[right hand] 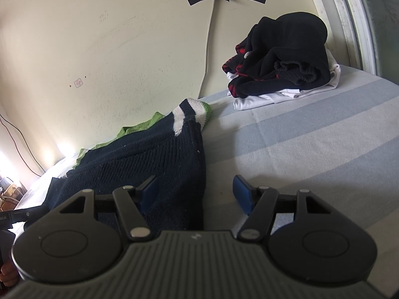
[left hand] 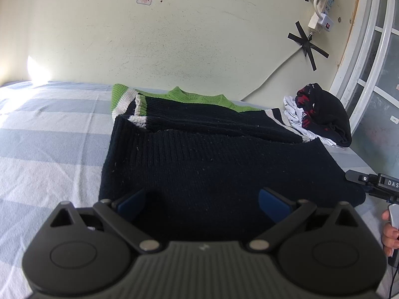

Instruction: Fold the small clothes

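A dark navy knit sweater (left hand: 212,159) with a green collar and white stripes lies on the bed, its lower half folded up over the sleeves. My left gripper (left hand: 203,203) is open, its blue pads over the near folded edge of the sweater. My right gripper (right hand: 195,193) is open at the sweater's right edge (right hand: 159,159); its left pad is over the knit, its right pad over the bedsheet. The right gripper also shows in the left wrist view (left hand: 374,184), beside the sweater's right corner.
The bed has a blue and white striped sheet (left hand: 49,144). A pile of folded clothes, black and red on white (right hand: 281,59), sits at the far right by the wall; it also shows in the left wrist view (left hand: 321,114). A window frame (left hand: 369,57) is on the right.
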Tool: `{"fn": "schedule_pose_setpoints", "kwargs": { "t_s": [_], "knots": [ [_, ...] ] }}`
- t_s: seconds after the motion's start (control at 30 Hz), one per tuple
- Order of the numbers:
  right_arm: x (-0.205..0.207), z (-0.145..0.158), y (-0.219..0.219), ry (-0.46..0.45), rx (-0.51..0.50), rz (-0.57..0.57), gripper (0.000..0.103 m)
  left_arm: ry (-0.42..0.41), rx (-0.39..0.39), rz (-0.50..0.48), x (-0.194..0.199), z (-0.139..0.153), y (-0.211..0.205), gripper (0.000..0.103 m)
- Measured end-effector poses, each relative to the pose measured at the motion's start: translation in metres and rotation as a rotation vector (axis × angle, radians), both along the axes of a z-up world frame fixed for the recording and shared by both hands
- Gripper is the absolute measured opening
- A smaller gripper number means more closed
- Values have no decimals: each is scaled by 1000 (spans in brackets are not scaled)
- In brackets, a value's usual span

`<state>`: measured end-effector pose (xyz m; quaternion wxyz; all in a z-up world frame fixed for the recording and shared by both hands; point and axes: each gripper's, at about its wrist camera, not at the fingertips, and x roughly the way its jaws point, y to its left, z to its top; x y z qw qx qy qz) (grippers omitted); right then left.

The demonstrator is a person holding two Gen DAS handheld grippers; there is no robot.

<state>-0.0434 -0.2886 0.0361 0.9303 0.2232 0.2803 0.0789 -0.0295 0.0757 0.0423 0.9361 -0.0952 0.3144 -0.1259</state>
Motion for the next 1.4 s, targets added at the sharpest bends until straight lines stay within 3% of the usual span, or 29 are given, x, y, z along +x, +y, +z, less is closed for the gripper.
{"fn": "schedule_pose_setpoints", "kwargs": {
  "t_s": [1.4],
  "knots": [
    [-4,3,2,-42,3,20,68,-1,6,-14,1,-1,-1,103]
  ]
}}
